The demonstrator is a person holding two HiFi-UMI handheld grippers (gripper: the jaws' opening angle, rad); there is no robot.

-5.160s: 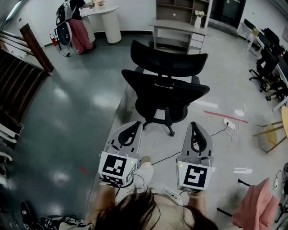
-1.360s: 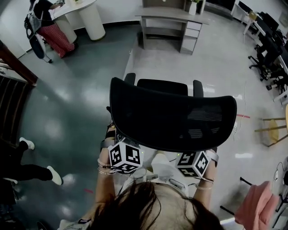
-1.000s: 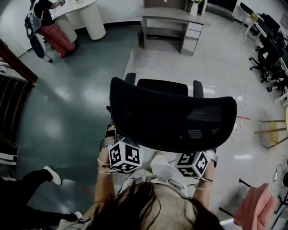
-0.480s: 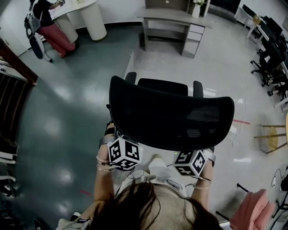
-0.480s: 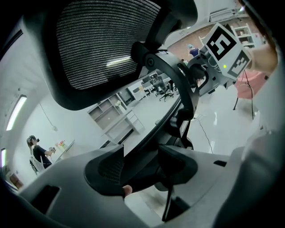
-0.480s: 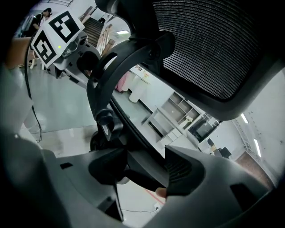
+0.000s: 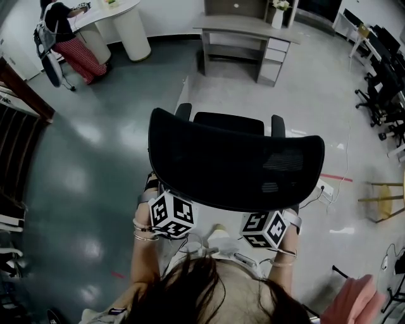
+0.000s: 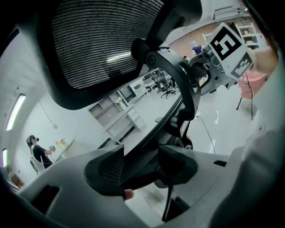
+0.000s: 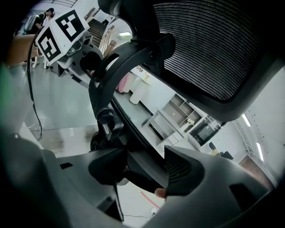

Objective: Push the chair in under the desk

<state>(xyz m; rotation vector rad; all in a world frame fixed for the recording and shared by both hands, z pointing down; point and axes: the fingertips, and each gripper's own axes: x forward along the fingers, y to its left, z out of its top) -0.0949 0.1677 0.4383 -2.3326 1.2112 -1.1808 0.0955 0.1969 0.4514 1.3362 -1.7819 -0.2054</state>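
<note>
1. Chair: black office chair with a broad curved mesh back. The seat pad and two armrests show just beyond the back's top edge. It stands on the pale floor in the middle of the head view, directly in front of the person. Its back is on the near side and its seat faces the far side.
2. Left gripper: jaws drawn narrow and clamped on a dark bar of the chair's back frame, below the mesh. Its marker cube shows under the back's near-left edge.
3. Right gripper: jaws likewise closed on the dark frame bar, under the near-right edge of the back.
4. Desk: grey, at the far middle and well apart from the chair. It has a drawer unit under its right end and a white vase on top. The kneehole lies left of the drawers, with pale floor between it and the chair.
5. Power strip: white, with a cable, on the floor just right of the chair, beside a red strip.
6. Stool: yellowish, at the right edge.
7. Black office chairs: a cluster at the far right.
8. Round white table: far left, with a person beside it.
9. Stairs: dark, with a wooden rail, at the left edge.
10. Pink item: near right corner; what it is cannot be told.
</note>
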